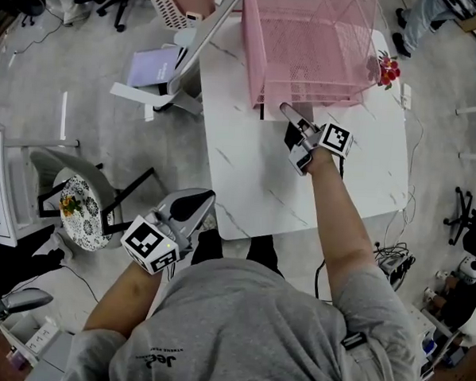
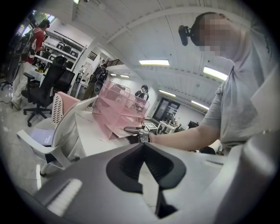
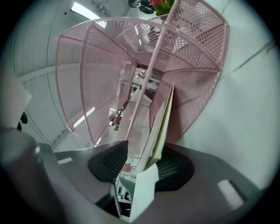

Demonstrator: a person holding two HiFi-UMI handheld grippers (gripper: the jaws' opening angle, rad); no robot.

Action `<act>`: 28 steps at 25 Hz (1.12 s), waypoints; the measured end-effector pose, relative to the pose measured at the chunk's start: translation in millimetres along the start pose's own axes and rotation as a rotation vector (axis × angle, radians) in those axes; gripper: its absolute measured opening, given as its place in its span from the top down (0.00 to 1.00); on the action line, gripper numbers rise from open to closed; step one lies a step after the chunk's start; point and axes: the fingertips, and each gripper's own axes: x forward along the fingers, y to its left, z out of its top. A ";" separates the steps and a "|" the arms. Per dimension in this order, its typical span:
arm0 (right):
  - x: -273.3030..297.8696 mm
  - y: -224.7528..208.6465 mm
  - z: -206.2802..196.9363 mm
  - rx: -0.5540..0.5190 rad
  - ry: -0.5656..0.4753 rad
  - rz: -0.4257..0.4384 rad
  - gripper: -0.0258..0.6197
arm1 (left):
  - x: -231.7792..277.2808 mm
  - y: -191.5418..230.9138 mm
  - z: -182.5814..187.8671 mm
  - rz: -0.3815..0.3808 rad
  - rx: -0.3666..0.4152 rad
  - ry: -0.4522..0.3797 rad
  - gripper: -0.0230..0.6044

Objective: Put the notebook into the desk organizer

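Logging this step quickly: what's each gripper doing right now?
Left gripper: closed, empty.
Right gripper: open, with the notebook between its jaws, not clamped.

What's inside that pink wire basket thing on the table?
A notebook stands on its edge inside the pink desk organizer. Its near end sits between the right gripper's parted jaws. How far in it reaches cannot be seen, because the pink mesh covers it.

The right arm (image 1: 341, 223) is stretched straight forward, forearm bare, and the right gripper (image 1: 288, 113) points ahead, nearly level, with its jaws apart. The left arm (image 1: 125, 299) is bent and kept close to the torso. The left gripper (image 1: 198, 201) sits low, tilted slightly down, its jaws closed together on nothing.
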 end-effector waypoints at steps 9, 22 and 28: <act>7.7 9.3 -7.5 -0.406 0.155 -0.116 0.52 | -3.2 -2.1 -2.1 0.003 0.012 0.010 0.87; 10.9 -8.8 -34.8 -0.792 0.380 -0.260 0.53 | -4.7 -3.7 -3.4 0.002 0.009 0.007 0.87; 8.7 -24.6 -7.6 -0.759 0.281 -0.413 0.53 | -3.6 -4.5 -8.4 -0.007 0.009 0.011 0.87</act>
